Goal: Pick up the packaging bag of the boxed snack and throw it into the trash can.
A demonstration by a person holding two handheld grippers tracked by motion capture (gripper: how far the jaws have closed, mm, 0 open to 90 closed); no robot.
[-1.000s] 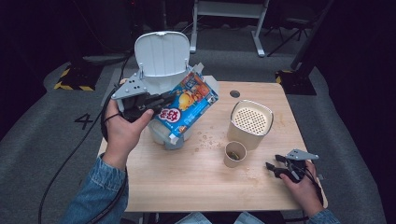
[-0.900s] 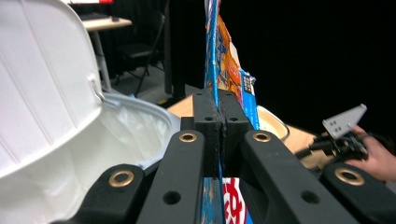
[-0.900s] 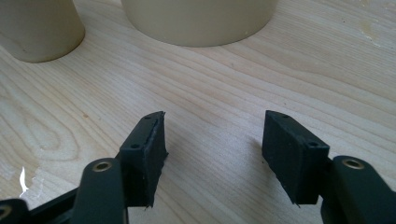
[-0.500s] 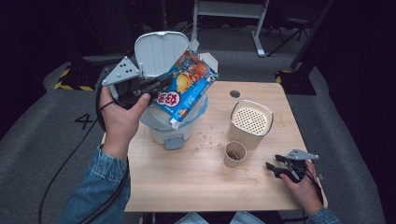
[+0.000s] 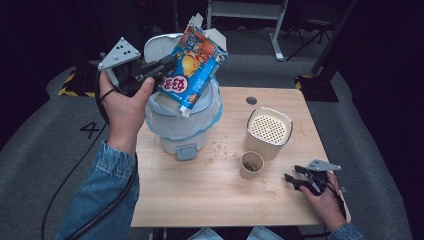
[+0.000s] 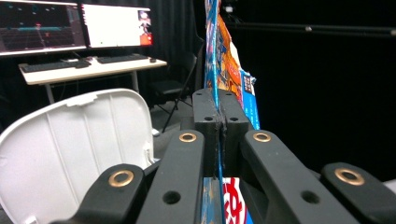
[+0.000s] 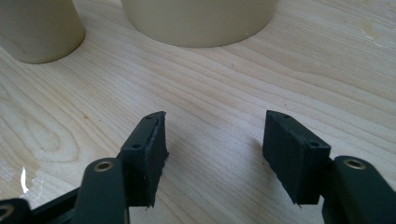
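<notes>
Holding the snack bag (image 5: pixel 192 67) up over the rice cooker (image 5: pixel 182 125), we've got the left gripper (image 5: pixel 159 66) clamped tight on it – in the left gripper view the jaws are pressed together on the thin edge of the bag (image 6: pixel 219 60), w/ the blue foil running straight up from between them. From the high view, the bag sticks out to the right of the gripper, twd the middle of the table (image 5: pixel 210 200), and its long axis runs on a slant: open torn top up and away, bottom corner pointing down at the pot's mouth. So the bag sits beyond the jaw tips and above the pot opening, just in front of the cooker's raised white lid (image 6: pixel 70 144).

Key relation, as we read it: the bag's mouth is at the high end, so nothing pours until the left wrist rolls it over; that looks like the next job.

Left hand is the one on it. Right gripper (image 5: pixel 295 178) rests low on the table near its right edge, jaws partway apart w/ nothing between them, bare wood showing in the gap (image 7: pixel 212 140). It sits just beside the paper cup (image 5: pixel 251 165) and the beige canister (image 5: pixel 267 132), well apart from the bag.
</notes>
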